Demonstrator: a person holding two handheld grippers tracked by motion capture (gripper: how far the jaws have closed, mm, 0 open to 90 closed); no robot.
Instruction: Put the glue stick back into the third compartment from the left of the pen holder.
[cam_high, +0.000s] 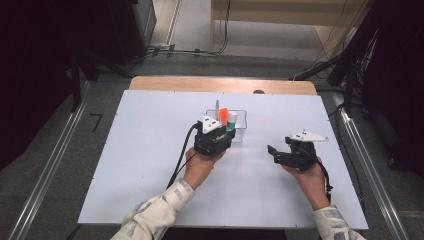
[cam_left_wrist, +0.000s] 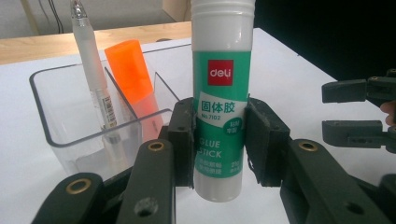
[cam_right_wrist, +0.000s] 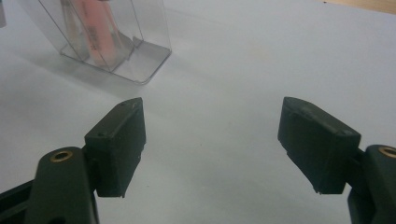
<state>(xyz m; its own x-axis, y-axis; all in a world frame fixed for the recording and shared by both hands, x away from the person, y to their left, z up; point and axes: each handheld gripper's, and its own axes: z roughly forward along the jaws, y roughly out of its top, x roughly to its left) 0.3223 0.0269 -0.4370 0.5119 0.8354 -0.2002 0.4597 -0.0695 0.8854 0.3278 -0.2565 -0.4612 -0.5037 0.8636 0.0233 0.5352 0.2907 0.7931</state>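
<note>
Green and white, the glue stick (cam_left_wrist: 220, 107) stands upright in your left hand-held gripper (cam_left_wrist: 219, 140), squeezed between both pads, just beside the clear box (cam_left_wrist: 56, 116) holding a pen (cam_left_wrist: 95, 84) and an orange marker (cam_left_wrist: 133, 79). Your right hand-held gripper (cam_right_wrist: 210, 144) is released, nothing in it, over the white surface (cam_right_wrist: 233, 56).

A lab recording bay: white table (cam_high: 150, 165), dark curtains (cam_high: 35, 75), floor cables (cam_high: 190, 51), floor rails (cam_high: 50, 170).

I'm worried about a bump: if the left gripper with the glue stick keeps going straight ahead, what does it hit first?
Probably the clear organizer just beyond the glue stick in the left gripper; depth is unclear.
</note>
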